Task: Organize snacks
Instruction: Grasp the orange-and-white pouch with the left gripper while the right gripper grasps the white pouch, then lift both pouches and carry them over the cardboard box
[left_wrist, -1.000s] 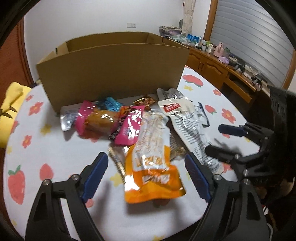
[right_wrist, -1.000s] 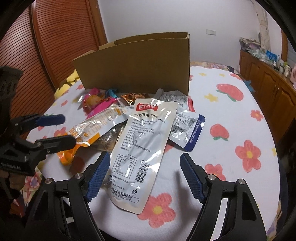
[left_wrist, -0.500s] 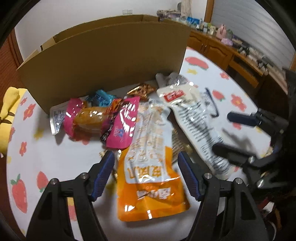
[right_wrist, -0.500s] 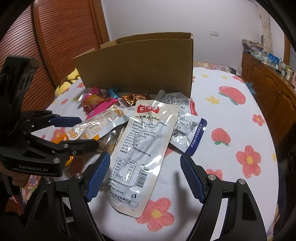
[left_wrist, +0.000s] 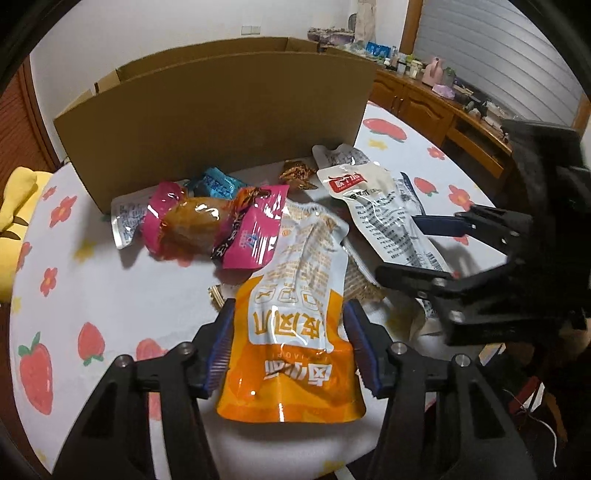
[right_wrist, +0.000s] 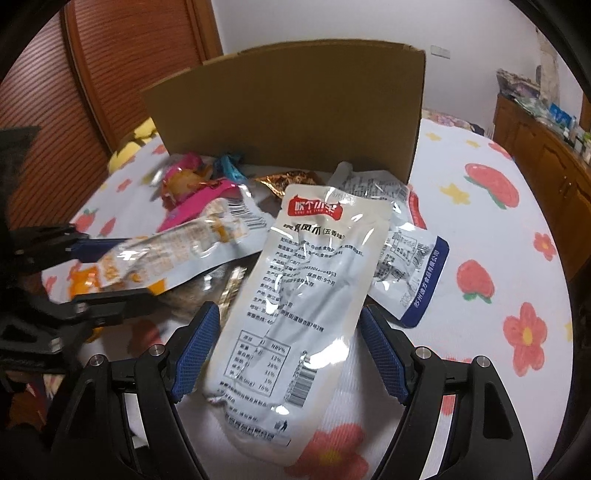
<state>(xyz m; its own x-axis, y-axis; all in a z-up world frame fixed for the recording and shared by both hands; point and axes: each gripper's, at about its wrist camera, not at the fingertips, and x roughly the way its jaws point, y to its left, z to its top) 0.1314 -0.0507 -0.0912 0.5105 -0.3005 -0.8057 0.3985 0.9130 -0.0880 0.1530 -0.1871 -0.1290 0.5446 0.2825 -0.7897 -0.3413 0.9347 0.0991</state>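
Snacks all lie before the cardboard box (left_wrist: 221, 110); none seen boxed. Left tool (left_wrist: 290, 347) straddles orange pouch (left_wrist: 291, 332), right tool (right_wrist: 288, 350) white pouch (right_wrist: 295, 295); both agape, ungripped.

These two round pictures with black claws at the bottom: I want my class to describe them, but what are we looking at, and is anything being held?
Each picture comes from a camera on a hand-held two-finger gripper. The left gripper frames the orange snack pouch between its blue pads; whether they touch it is unclear. The right gripper is open around the white snack pouch. Each gripper also shows in the other's view. Both pouches lie on a flowered tablecloth, with smaller snacks such as a pink packet, before an open cardboard box. Nothing is lifted.
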